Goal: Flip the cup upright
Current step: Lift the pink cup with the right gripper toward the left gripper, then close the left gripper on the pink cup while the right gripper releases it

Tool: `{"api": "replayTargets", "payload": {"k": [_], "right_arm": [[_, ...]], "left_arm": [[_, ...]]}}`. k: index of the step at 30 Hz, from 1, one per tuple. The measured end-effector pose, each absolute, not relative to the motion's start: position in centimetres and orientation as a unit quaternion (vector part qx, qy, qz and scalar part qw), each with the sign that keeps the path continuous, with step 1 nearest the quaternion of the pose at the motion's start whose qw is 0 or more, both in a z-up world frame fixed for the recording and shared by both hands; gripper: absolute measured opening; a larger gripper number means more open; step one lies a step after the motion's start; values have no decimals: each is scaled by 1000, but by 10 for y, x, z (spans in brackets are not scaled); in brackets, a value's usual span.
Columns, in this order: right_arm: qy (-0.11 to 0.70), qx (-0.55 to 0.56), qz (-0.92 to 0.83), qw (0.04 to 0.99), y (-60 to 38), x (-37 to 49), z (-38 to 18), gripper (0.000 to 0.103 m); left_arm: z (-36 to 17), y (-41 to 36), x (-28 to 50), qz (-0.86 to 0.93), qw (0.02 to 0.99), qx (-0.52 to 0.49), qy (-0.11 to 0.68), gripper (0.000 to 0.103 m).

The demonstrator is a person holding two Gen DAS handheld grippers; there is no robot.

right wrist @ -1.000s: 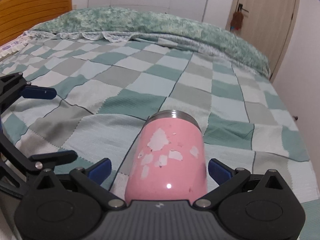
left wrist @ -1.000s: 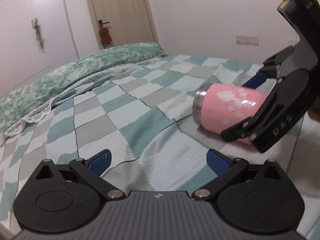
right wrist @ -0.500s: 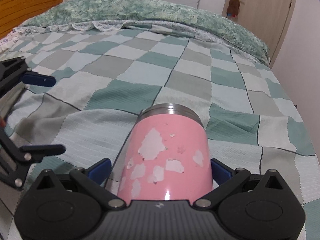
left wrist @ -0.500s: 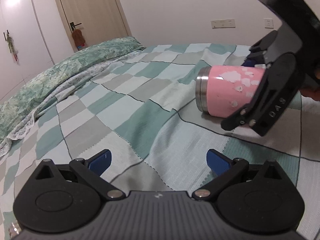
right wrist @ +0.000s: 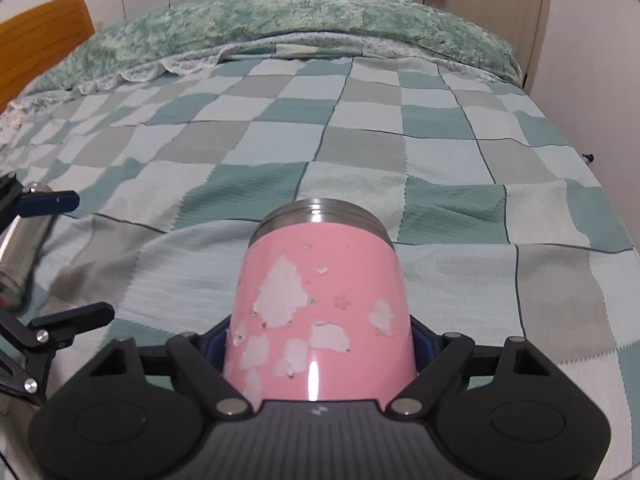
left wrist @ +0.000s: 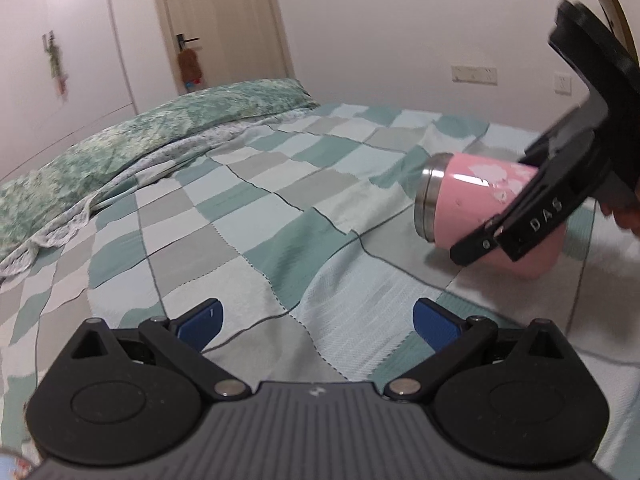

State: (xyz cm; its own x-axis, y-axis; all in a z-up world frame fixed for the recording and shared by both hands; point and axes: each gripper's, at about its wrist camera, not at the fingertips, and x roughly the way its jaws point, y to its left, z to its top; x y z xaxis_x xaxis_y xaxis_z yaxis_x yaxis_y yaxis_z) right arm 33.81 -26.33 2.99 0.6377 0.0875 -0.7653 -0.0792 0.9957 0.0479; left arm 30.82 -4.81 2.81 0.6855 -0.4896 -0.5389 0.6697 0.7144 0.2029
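A pink cup with chipped paint and a steel rim lies on its side on the checkered bedspread, rim pointing away from my right gripper. My right gripper is shut on the pink cup, its blue pads pressed against both sides near the base. The cup also shows in the left wrist view, with the right gripper around it. My left gripper is open and empty, low over the bedspread, to the left of the cup.
The checkered bedspread covers the bed. A folded green quilt lies at the far end. A wooden headboard is at the far left. The bed's right edge meets a wall. A door stands beyond.
My right gripper's jaws have closed from open onto the pink cup. The left gripper has shifted its view but stays open.
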Motion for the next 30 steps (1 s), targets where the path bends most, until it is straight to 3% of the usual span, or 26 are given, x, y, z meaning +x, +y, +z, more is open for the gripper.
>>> {"api": "replayTargets", "payload": {"k": [13,30], "right_arm": [[402,28,92,911,-220,245,71,83],[437,61,82,894,-177,173,14,83]], "left_arm": [[86,-19,205,-262,925,164,221,103],[66,3,97,-150,941,123,278,103]]}}
